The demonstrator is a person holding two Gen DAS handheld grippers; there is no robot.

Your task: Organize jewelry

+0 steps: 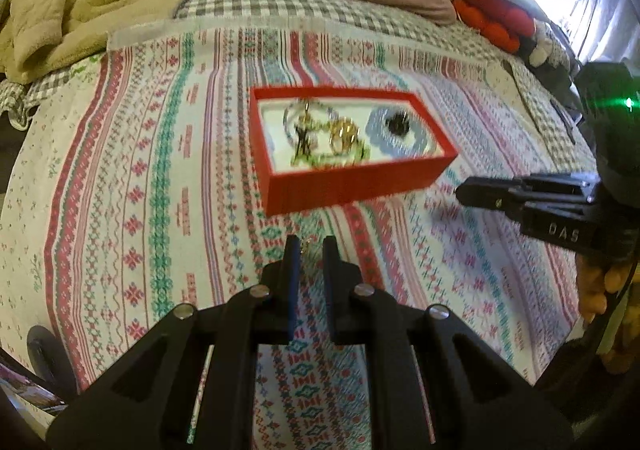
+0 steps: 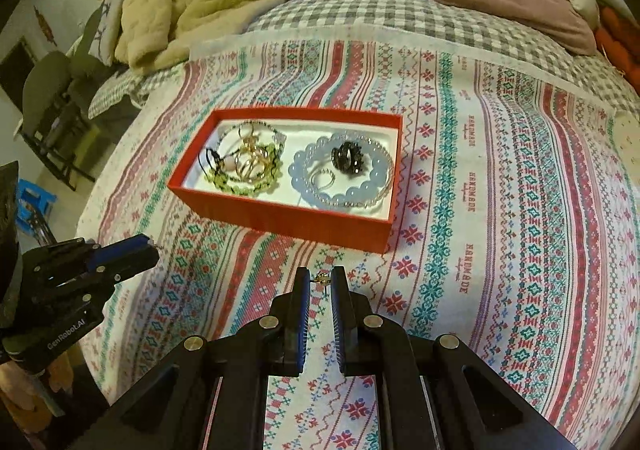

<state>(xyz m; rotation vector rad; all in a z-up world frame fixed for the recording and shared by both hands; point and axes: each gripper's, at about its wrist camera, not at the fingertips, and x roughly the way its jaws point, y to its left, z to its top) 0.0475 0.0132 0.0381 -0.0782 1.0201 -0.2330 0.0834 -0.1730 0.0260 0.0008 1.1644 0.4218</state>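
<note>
Right gripper, bottom centre of its own view, is clamped on a small gold piece, an earring or charm by the look of it; the pinch sits right at the fingertips, likely because the thing is so tiny. Left gripper, bottom centre of its view, has jaws drawn nearly together too, and a faint glint of fine chain shows between the tips, though blur leaves that uncertain.

Just above both stands the red box on the patterned bedspread. Its 2 clusters look sorted: green bead bracelet with gold hoops left, pale blue bead bracelet ringing a dark ring right. Both grippers hover near the front wall, well placed for a drop in.
</note>
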